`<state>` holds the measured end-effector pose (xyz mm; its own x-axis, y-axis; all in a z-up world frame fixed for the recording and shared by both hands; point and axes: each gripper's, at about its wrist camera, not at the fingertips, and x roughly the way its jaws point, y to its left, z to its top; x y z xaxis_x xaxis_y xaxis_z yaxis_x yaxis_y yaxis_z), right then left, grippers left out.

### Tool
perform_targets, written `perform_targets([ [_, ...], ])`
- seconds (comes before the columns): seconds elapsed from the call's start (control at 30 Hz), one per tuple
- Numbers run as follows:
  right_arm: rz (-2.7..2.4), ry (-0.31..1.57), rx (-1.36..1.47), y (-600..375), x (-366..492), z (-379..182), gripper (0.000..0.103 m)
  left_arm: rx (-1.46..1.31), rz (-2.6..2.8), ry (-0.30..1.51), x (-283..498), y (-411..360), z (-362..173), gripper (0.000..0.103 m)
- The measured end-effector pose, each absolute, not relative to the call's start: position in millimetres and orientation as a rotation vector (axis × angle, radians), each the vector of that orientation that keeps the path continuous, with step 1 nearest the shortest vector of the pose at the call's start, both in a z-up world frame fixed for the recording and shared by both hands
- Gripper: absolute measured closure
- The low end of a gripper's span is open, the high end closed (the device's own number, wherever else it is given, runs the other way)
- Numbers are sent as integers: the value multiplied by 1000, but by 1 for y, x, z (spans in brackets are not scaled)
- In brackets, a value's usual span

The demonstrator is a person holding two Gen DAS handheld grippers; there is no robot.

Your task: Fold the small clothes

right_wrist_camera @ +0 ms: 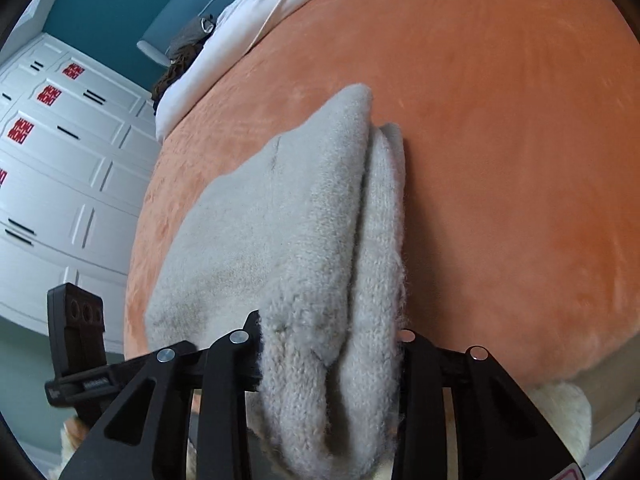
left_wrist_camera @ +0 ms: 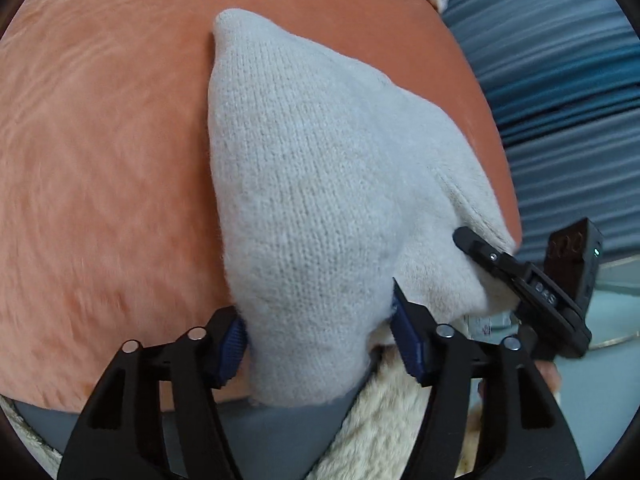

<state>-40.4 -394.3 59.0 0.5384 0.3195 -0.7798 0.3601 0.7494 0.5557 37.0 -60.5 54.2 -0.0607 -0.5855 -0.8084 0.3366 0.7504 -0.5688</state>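
Note:
A pale grey knitted garment lies on an orange plush bedspread, its near end lifted. My left gripper is shut on that near edge, with the knit filling the gap between its blue pads. At the garment's right corner, one black finger of the right gripper reaches in. In the right wrist view the garment is folded into thick ridges, and my right gripper is shut on the bunched folds, which hide its pads. The left gripper's black housing shows at the lower left.
The bedspread stretches far beyond the garment. White bedding lies at the bed's far end. A white wardrobe with red stickers stands past the bed's left edge. Blue striped fabric is on the right, and cream fleece lies under the grippers.

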Motion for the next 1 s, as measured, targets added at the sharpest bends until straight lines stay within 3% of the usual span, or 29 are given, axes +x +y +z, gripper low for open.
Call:
perform_targets([
  [0.1, -54, 1100, 761, -395, -62, 37, 58, -138, -675, 1420, 24, -47, 45, 30],
  [0.13, -73, 1108, 770, -396, -66, 31, 51, -150, -654, 1415, 24, -42, 40, 22],
  [0.3, -76, 1073, 845, -399, -62, 22, 42, -249, -620, 1438, 42, -44, 32, 13],
  [0.43, -65, 1078, 877, -395, -38, 13, 36, -356, -655, 1494, 57, -56, 15, 16],
  [0.47, -76, 1079, 883, -394, -36, 12, 39, -404, -653, 1522, 59, -56, 11, 19],
  [0.53, -83, 1059, 880, -394, -32, 21, 66, -392, -640, 1508, 58, -58, 20, 36],
  [0.6, -66, 1014, 856, -394, -35, 40, 71, -324, -673, 1461, 55, -67, 41, 48],
  [0.7, -38, 929, 805, -388, -40, 83, 74, -292, -767, 1370, 47, -73, 84, 55],
  [1.0, -64, 599, 559, -367, -85, 257, 74, -271, -1012, 1002, 18, -76, 241, 55],
])
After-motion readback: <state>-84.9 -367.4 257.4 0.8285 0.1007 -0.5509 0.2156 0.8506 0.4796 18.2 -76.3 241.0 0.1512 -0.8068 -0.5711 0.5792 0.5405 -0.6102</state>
